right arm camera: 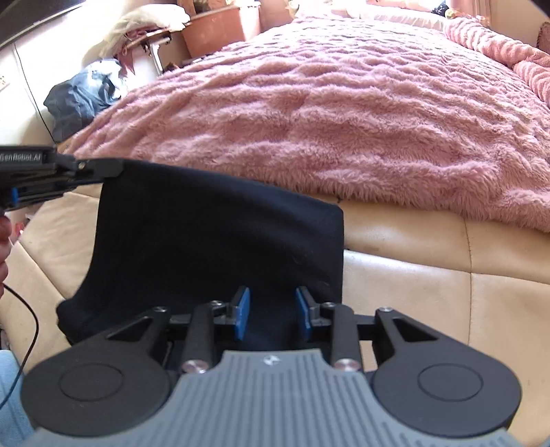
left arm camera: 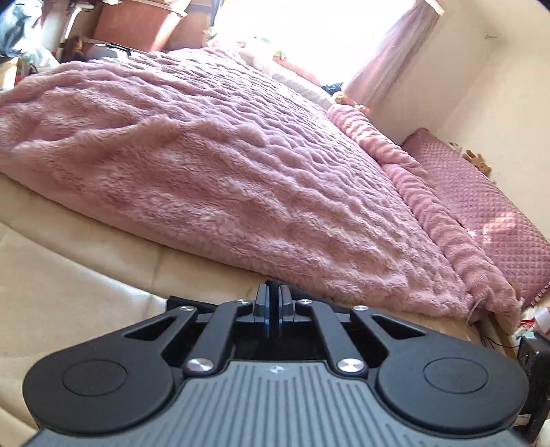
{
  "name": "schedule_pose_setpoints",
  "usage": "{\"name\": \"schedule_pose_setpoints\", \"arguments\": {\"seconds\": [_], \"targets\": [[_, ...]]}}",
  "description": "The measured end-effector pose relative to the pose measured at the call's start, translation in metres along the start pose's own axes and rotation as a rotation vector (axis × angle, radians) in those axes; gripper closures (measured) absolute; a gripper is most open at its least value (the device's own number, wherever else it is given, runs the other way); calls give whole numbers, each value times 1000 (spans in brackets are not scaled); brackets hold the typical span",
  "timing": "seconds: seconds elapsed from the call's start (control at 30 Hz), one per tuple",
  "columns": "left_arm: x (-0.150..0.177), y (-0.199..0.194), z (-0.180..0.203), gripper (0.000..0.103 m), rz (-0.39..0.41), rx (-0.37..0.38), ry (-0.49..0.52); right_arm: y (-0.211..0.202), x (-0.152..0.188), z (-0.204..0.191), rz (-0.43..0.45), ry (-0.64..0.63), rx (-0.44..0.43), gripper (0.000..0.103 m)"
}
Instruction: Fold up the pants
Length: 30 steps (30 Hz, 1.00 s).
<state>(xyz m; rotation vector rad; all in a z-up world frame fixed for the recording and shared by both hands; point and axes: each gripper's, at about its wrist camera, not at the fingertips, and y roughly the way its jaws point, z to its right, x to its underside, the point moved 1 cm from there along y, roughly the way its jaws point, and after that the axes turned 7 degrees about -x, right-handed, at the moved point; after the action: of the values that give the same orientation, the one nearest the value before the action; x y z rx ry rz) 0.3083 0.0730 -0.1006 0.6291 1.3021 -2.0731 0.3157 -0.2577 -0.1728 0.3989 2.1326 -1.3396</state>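
The dark navy pants [right arm camera: 213, 237] hang as a folded panel over the cream padded bed edge [right arm camera: 429, 292] in the right wrist view. My left gripper [right arm camera: 117, 168] comes in from the left and is shut on the pants' upper left corner, holding it up. In the left wrist view its blue pads [left arm camera: 264, 302] are pressed together with a sliver of dark cloth [left arm camera: 271, 283] between them. My right gripper [right arm camera: 271, 309] is open, its blue pads [right arm camera: 242, 311] apart just in front of the pants' lower edge, holding nothing.
A fluffy pink blanket [right arm camera: 343, 113] covers the bed beyond the pants. A quilted pink cover [left arm camera: 481, 206] lies at the right by the wall. Blue clothes [right arm camera: 82, 96] and a brown tub [right arm camera: 213, 31] sit at the far left. A black cable [right arm camera: 27, 344] hangs at left.
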Motion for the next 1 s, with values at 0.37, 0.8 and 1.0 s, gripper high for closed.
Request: {"name": "schedule_pose_setpoints", "arguments": {"seconds": [0.37,0.8,1.0], "targets": [[17,52,-42,86,-175,-176,3,-3,7,-2,8,-4,-9,75],[51,5,-30,50,-181,-119,-133,-28,20,2,16,7,28,75],[58,22,-26,50,-160,-104,-136,-16,24,-4,-8,11,-31,75]]}}
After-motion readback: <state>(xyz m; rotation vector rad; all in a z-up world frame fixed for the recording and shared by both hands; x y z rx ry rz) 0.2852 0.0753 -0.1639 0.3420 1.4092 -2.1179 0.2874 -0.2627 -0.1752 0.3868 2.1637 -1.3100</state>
